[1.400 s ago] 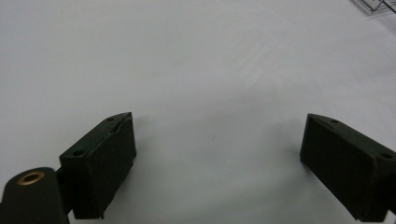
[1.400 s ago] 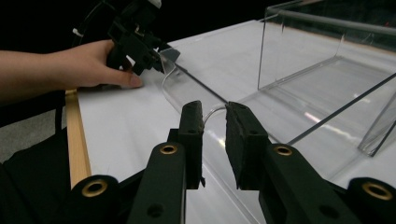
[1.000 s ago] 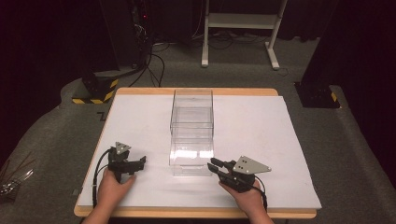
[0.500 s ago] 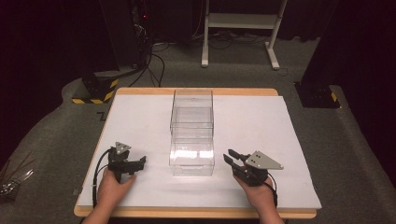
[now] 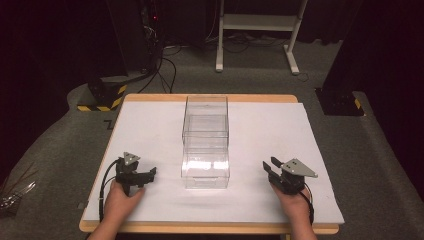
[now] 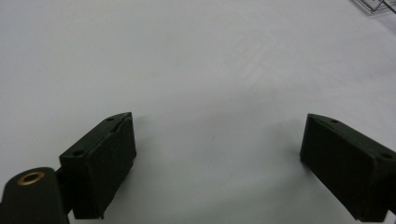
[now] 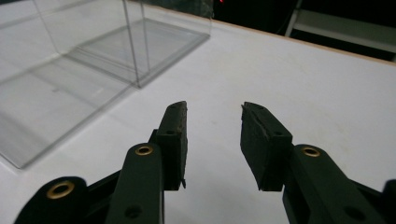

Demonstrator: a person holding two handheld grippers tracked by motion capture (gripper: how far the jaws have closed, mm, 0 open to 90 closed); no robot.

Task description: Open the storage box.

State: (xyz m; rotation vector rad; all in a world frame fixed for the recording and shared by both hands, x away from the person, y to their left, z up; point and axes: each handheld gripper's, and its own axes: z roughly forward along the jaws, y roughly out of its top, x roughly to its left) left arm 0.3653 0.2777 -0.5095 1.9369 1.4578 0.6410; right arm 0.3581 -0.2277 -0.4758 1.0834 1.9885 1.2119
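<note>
White sheeting is laid over the worktop (image 5: 150,120), which is ringed by dark floor and black equipment. At the left, the left claw (image 5: 150,173) is held low over the sheet in a hand, its jaws set wide apart with nothing between them. At the centre, a clear plastic box (image 5: 205,142) is positioned upright, well apart from both claws. At the right, the right claw (image 5: 268,167) is held near the front edge; its jaws have just been opening and are moderately parted, with nothing between them.
</note>
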